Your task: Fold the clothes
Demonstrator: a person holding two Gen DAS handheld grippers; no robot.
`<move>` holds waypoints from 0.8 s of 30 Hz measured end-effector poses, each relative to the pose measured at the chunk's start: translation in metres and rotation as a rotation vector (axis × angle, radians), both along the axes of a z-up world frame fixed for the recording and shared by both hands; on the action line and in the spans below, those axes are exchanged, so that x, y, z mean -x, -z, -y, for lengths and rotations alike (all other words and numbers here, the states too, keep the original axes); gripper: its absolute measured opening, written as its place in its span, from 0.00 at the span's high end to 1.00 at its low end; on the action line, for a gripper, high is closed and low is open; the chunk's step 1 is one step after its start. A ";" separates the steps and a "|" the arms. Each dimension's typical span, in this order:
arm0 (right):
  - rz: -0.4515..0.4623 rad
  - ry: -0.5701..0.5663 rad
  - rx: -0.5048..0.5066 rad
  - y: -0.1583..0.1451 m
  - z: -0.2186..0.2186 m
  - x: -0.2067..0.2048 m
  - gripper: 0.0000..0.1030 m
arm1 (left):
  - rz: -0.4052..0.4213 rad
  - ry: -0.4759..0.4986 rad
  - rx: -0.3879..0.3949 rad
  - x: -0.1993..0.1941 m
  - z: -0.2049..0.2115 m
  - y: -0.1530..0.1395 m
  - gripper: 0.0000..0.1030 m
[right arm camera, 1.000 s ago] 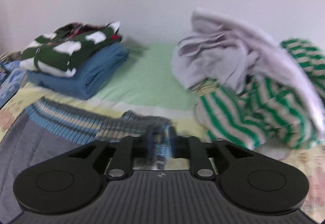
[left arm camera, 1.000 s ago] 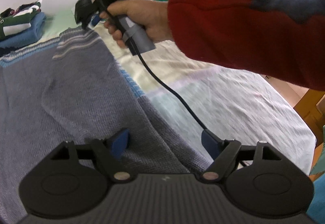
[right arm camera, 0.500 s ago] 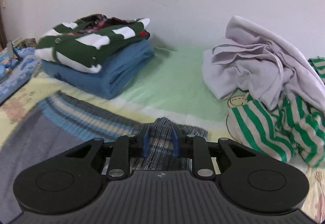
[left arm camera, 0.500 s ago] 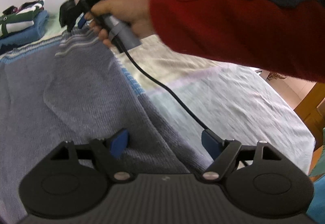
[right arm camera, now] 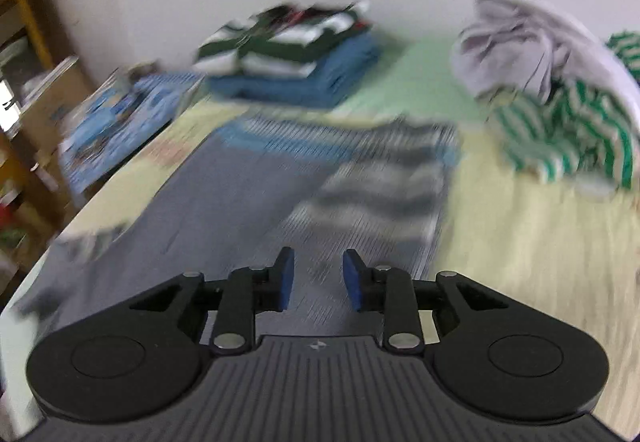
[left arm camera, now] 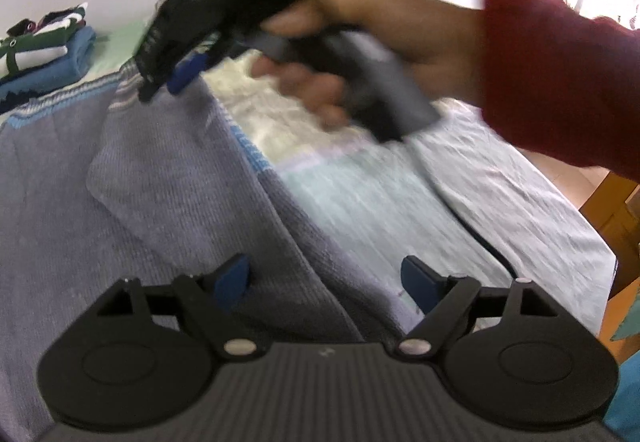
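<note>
Here, in the left wrist view, the left gripper (left arm camera: 324, 280) is seen low in the picture with its blue pads spread wide and opening a little more. Nothing is held by it; the edge of the grey sweater (left arm camera: 168, 177) lies under the gap, with pale bedsheet (left arm camera: 500, 201) beside it. The sweater is spread flat on the bed, and one sleeve is folded over its body. Much of the upper view is blocked by the right hand (left arm camera: 360, 41) in a red sleeve (left arm camera: 560, 81), blurred, with the right gripper (left arm camera: 176, 77) gripped in it above the sweater's striped end. A folded pile (left arm camera: 44, 53) of blue, green and white clothes is seen far back by the wall. Half a second ago the right gripper was lower and farther back, pinching the striped hem; now it is lifted and nearer.

Next, in the right wrist view, everything is smeared by motion. The right gripper (right arm camera: 318, 278) is shown with a narrow gap between its pads, which are opening, and nothing is pinched there; the sweater (right arm camera: 248, 209) lies below. The folded pile (right arm camera: 292, 57) is seen behind it, a blue patterned thing (right arm camera: 128, 121) to the left, and a heap of loose clothes (right arm camera: 552, 89), pale grey and green-striped, to the right. A wooden shelf (right arm camera: 28, 53) stands at the far left. Half a second ago the striped cloth was clamped between these pads; now it is let go.
</note>
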State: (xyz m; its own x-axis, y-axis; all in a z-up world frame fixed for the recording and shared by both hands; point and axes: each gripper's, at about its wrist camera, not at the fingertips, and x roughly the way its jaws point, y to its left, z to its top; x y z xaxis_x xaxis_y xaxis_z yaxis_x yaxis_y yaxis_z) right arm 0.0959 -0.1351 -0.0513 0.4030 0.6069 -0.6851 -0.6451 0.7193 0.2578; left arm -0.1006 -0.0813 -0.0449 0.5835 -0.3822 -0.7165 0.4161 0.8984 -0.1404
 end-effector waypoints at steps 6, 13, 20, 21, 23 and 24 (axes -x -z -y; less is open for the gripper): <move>0.057 -0.039 0.059 0.006 -0.002 0.037 0.74 | 0.001 0.006 -0.016 0.006 0.004 -0.001 0.18; -0.005 -0.028 0.026 0.013 0.008 0.076 0.70 | 0.023 0.028 0.006 0.013 -0.006 -0.004 0.17; 0.025 0.101 0.059 0.015 0.004 0.100 0.68 | 0.032 0.066 0.032 0.024 -0.062 -0.017 0.17; 0.054 0.107 0.094 0.014 -0.003 0.104 0.68 | 0.030 0.071 0.029 0.025 -0.072 -0.018 0.17; 0.074 0.146 0.162 0.007 -0.020 0.106 0.67 | 0.025 0.080 0.024 0.028 -0.091 -0.022 0.17; 0.079 0.153 0.158 0.001 -0.028 0.107 0.67 | 0.028 0.085 0.014 0.032 -0.098 -0.022 0.17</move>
